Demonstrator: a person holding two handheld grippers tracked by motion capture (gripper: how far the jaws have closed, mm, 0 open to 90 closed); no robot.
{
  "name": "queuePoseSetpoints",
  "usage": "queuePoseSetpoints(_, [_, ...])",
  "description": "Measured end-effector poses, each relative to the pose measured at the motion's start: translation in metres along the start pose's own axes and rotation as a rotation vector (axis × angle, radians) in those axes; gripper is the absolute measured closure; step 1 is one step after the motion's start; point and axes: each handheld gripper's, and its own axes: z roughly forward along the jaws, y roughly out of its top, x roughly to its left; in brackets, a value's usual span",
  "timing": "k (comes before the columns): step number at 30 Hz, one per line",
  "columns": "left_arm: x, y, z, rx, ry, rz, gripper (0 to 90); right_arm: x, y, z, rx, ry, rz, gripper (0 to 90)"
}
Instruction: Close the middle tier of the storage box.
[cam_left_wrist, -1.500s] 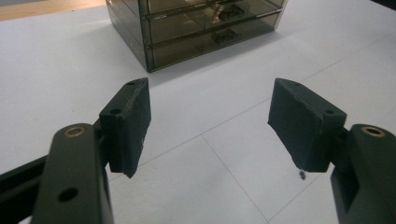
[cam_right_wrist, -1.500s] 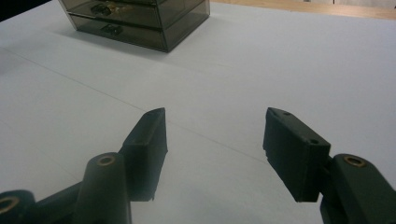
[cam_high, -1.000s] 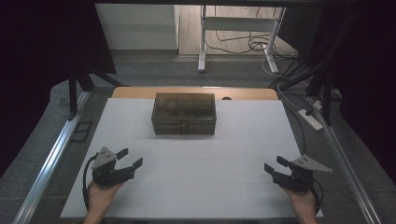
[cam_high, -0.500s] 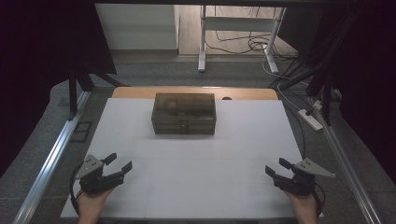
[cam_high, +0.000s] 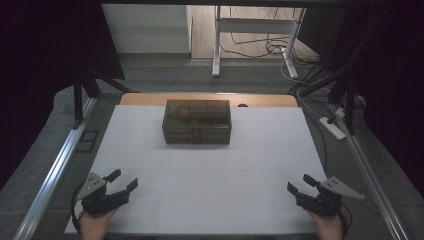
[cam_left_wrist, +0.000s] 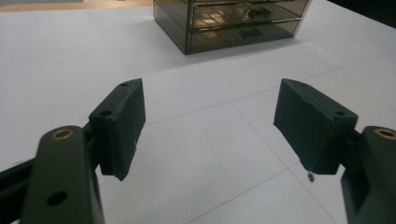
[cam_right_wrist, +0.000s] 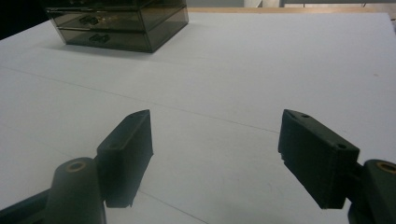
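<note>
Smoky translucent drawer box (cam_high: 196, 121) sits at 12 o'clock on the white surface (cam_high: 210, 190), toward the far edge, centred. Long axis runs 9-to-3 across the surface; drawer fronts with the small dark latch face 6 o'clock, toward the person. Left gripper view shows stacked drawers (cam_left_wrist: 233, 21) with dark pulls, small items inside too blurred to name; right gripper view catches the same box (cam_right_wrist: 116, 23) from its other corner. Left tool (cam_high: 120, 181) at 7 o'clock, near the surface's near-left corner, tips aimed toward 1 o'clock, jaws spread wide, nothing between them, well apart from the box. Right tool (cam_high: 299, 184) at 5 o'clock, near-right corner, tips aimed toward 11 o'clock, jaws wide and have just been opening, nothing between them. Both tools hand-held, hands (cam_high: 97, 225) at the bottom edge. Surface is white sheet with faint seam lines, over a wood tabletop strip (cam_high: 150, 98) showing at the far edge. Grey carpet floor (cam_high: 45, 160) around, metal rail (cam_high: 55, 175) at 9 o'clock, power strip (cam_high: 334, 128) and cables at 3 o'clock, white desk legs (cam_high: 216, 45) at 12 o'clock, dark curtains both sides.
</note>
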Motion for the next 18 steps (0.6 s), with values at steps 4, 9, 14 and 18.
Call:
queuePoseSetpoints(4, [0.004,-0.005,-0.004,0.000,0.007,-0.020,24.9,0.000,-0.003,-0.004,-0.015,-0.003,0.005,24.1])
queuePoseSetpoints(9, [0.009,-0.011,-0.008,-0.001,0.013,-0.047,24.3,-0.002,-0.007,-0.003,-0.011,-0.015,0.011,22.5])
queuePoseSetpoints(14, [0.013,-0.016,-0.008,0.005,0.007,-0.072,23.6,-0.004,-0.011,-0.004,-0.006,-0.026,0.027,21.6])
queuePoseSetpoints(18, [0.016,-0.018,-0.009,0.000,0.007,-0.089,23.0,-0.006,-0.013,-0.005,-0.003,-0.041,0.036,21.1])
